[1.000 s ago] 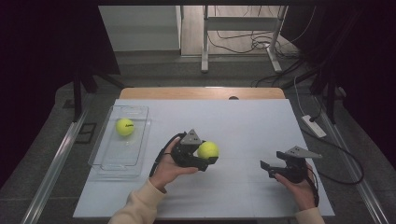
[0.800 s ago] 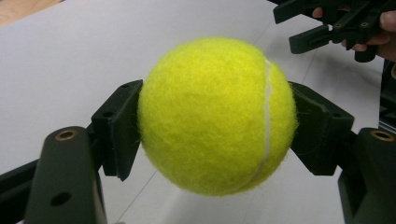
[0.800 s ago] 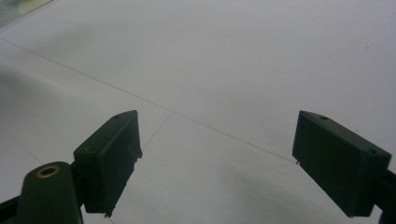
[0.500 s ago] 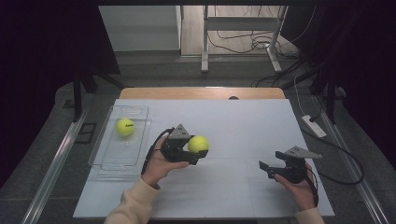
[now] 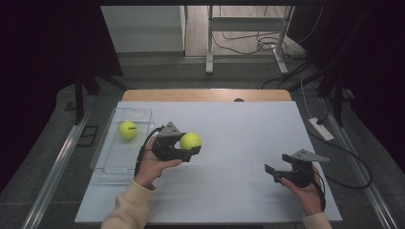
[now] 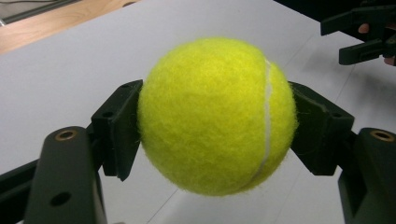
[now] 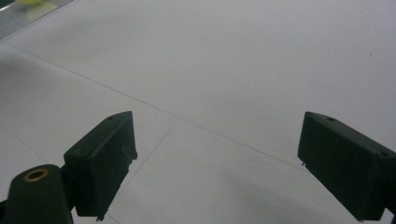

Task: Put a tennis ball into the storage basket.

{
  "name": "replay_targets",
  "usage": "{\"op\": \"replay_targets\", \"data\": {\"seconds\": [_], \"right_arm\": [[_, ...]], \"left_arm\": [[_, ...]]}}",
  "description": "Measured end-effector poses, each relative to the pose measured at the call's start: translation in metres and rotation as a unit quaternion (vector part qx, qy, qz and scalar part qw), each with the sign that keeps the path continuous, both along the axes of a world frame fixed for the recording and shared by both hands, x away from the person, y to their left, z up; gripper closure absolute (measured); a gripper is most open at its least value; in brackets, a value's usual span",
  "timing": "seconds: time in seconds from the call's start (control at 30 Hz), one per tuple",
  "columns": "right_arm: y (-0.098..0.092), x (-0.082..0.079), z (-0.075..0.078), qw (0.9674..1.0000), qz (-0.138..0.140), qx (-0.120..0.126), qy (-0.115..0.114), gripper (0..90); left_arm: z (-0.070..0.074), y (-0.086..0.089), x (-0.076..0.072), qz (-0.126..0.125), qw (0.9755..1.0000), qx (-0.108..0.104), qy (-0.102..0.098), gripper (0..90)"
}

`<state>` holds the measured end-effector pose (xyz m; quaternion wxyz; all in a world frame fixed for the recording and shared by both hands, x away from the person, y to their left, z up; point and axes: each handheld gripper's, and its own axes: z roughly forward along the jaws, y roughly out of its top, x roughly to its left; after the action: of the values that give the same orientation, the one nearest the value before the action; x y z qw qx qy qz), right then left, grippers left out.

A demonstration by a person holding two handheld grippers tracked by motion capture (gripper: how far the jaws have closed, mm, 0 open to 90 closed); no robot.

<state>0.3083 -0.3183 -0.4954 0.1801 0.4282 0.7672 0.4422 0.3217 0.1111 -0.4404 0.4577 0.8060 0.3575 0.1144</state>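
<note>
My left gripper (image 5: 192,146) is shut on a yellow tennis ball (image 5: 190,140) and holds it just above the white table, a little right of a clear plastic tray (image 5: 111,160). In the left gripper view the ball (image 6: 217,116) sits squeezed between both black pads. A second tennis ball (image 5: 127,129) lies in the far half of the tray. My right gripper (image 5: 271,173) rests low over the table at the right, open, with nothing between its jaws (image 7: 217,140). It also appears far off in the left gripper view (image 6: 362,32).
The white table top (image 5: 229,191) has a wooden strip along its far edge (image 5: 205,95). A power strip (image 5: 321,129) and cables lie on the floor to the right. Metal table legs (image 5: 209,43) stand beyond the far edge.
My left gripper has carried the held ball leftward, closer to the tray. The right gripper has stayed where it was.
</note>
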Motion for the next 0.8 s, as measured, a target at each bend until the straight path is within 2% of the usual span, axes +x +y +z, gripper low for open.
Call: {"op": "replay_targets", "data": {"seconds": [0.3,0.5,0.8], "right_arm": [[0.000,0.000,0.001,1.0000,0.000,-0.001,-0.001,11.2],[0.000,0.000,0.002,1.0000,-0.001,-0.004,-0.003,10.9],[-0.001,0.000,0.001,1.0000,0.000,-0.003,-0.003,11.0]], "left_arm": [[0.003,0.012,0.001,0.016,0.9998,-0.009,-0.002,27.3],[0.004,0.021,0.002,0.029,0.9996,-0.005,-0.004,27.3],[0.007,0.031,0.003,0.047,0.9988,-0.012,-0.008,27.3]]}}
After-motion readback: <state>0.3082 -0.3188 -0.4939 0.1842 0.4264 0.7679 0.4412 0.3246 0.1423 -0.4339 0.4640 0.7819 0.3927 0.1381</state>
